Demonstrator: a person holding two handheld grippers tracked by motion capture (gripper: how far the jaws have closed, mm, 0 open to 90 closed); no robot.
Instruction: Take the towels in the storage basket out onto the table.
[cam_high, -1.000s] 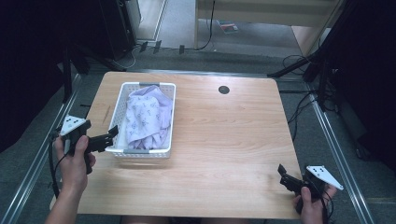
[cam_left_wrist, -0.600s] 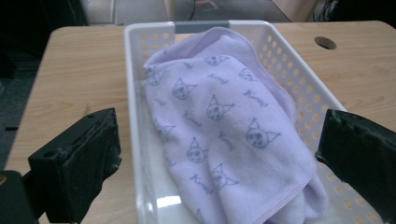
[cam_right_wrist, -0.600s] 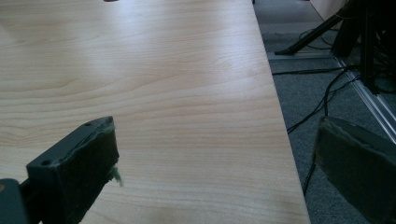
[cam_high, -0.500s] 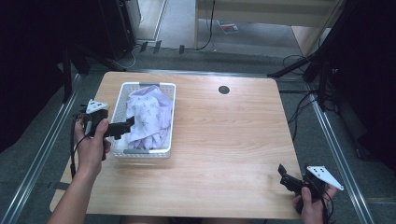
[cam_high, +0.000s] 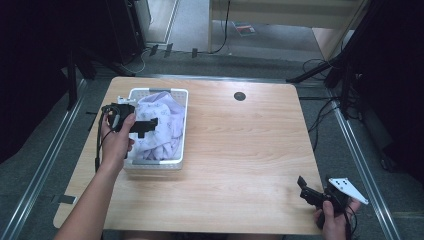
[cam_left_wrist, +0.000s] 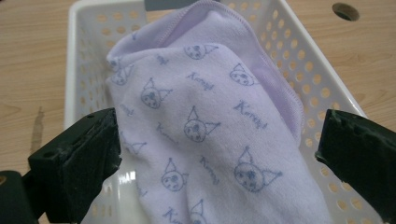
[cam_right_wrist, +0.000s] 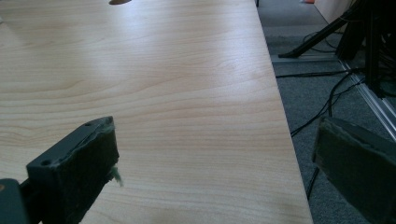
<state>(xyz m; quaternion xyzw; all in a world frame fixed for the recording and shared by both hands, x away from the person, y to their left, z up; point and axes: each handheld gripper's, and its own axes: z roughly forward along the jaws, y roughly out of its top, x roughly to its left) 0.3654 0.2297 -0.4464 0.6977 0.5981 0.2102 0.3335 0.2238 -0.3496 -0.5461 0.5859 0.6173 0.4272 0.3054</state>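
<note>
A white perforated basket (cam_high: 181, 125) stands on the left part of the wooden table (cam_high: 250, 145). It holds a lilac cloth (cam_high: 162, 117) printed with small cartoon heads. My left gripper (cam_high: 148, 126) hovers over the basket's left side, pointing right across the cloth. In the left gripper view the jaws of the left gripper (cam_left_wrist: 219, 135) stand wide apart, with the bulging cloth (cam_left_wrist: 201, 107) just beyond them and the basket wall (cam_left_wrist: 308, 60) behind. My right gripper (cam_high: 306, 190) rests at the table's front right corner. In its own view the right gripper (cam_right_wrist: 215, 140) is open over bare wood.
A dark round hole (cam_high: 240, 96) sits in the tabletop at the back centre. The table's right edge (cam_right_wrist: 280, 116) drops to grey floor with cables (cam_right_wrist: 322, 112) and a metal rail (cam_high: 357, 160). Bare wood stretches between basket and right gripper.
The left hand has carried its gripper from the basket's front left corner away and rightward, over the basket and the cloth. The right gripper has stayed in place.
</note>
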